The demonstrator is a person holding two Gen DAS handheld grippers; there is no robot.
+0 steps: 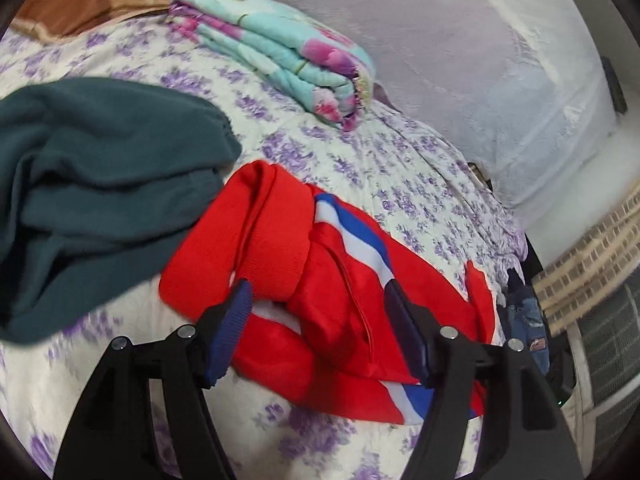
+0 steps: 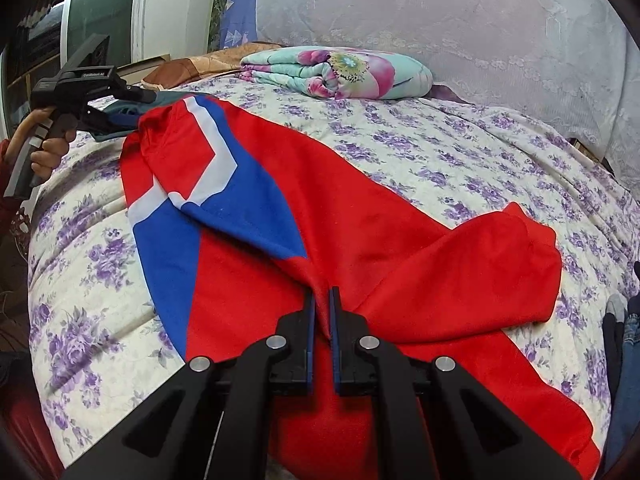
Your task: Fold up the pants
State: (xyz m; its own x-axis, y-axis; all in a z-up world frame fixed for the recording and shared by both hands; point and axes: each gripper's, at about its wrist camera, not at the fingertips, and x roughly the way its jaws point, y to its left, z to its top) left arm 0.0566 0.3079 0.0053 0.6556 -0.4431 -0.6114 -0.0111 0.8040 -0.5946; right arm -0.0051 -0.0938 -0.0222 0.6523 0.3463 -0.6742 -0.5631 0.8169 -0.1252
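Left gripper (image 1: 318, 334): standing spread over the red pants (image 1: 320, 280) on the bed (image 1: 380, 168), pinching nothing; cuffs lying toward 11 o'clock.
Right gripper (image 2: 322, 322): pinching a red fold, pants' long axis running toward 10 o'clock.

My left gripper (image 2: 134, 118) sits half behind the red pants (image 2: 360, 220) in the right wrist view, so I can't see its fingertips there. The teal garment (image 1: 100, 184) runs off the left wrist view's edge, blurred low down. My right gripper (image 2: 322, 300) hides the fold it pinches.
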